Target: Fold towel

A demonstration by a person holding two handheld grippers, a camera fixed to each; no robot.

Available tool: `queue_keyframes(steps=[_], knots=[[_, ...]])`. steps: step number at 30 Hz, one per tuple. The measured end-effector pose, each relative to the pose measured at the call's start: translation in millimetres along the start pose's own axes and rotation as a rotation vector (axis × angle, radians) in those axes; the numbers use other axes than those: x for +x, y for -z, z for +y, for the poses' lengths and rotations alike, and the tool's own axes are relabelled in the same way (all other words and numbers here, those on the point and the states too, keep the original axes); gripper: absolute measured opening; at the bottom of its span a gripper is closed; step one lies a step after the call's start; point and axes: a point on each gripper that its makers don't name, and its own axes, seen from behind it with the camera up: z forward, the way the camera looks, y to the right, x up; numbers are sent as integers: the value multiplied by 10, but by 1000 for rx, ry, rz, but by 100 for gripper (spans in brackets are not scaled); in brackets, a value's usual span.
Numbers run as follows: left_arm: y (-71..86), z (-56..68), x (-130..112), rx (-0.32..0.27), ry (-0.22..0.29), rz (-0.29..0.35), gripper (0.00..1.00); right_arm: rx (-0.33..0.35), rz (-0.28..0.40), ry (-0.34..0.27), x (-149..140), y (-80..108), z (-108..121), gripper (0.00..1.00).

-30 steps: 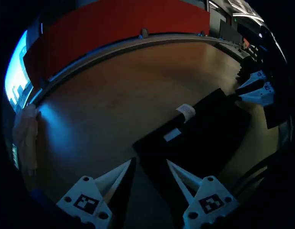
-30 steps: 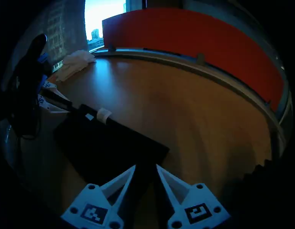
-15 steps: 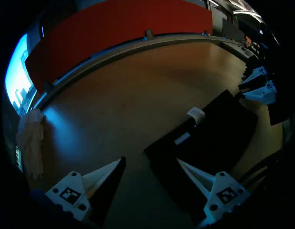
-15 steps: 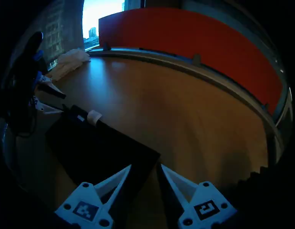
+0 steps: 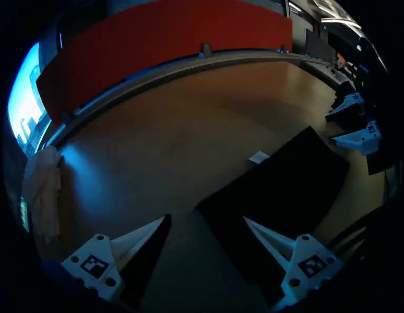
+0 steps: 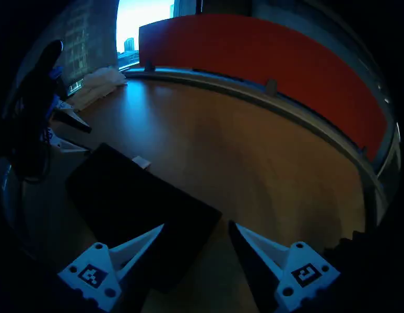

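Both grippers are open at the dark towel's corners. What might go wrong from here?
1. The towel is near black in dim light; a grasp could miss its edge or catch one layer only.
2. The left gripper and right gripper each have a finger over a corner; pulling away low may drag it.

wooden table (image 5: 165, 141) | red partition (image 6: 285, 57) behind | bright window (image 6: 142, 21) | dim light
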Motion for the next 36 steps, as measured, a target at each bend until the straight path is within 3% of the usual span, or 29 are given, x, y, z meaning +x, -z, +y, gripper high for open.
queue_keyframes(steps=[17, 27, 36], knots=[[312, 128, -219, -9, 39, 5, 91, 10, 27, -13, -84, 365, -253, 85], [515, 285, -425, -22, 51, 4, 90, 2, 38, -16, -210, 615, -380, 85], [599, 307, -514, -11, 61, 10, 91, -4, 44, -29, -257, 674, -401, 84]])
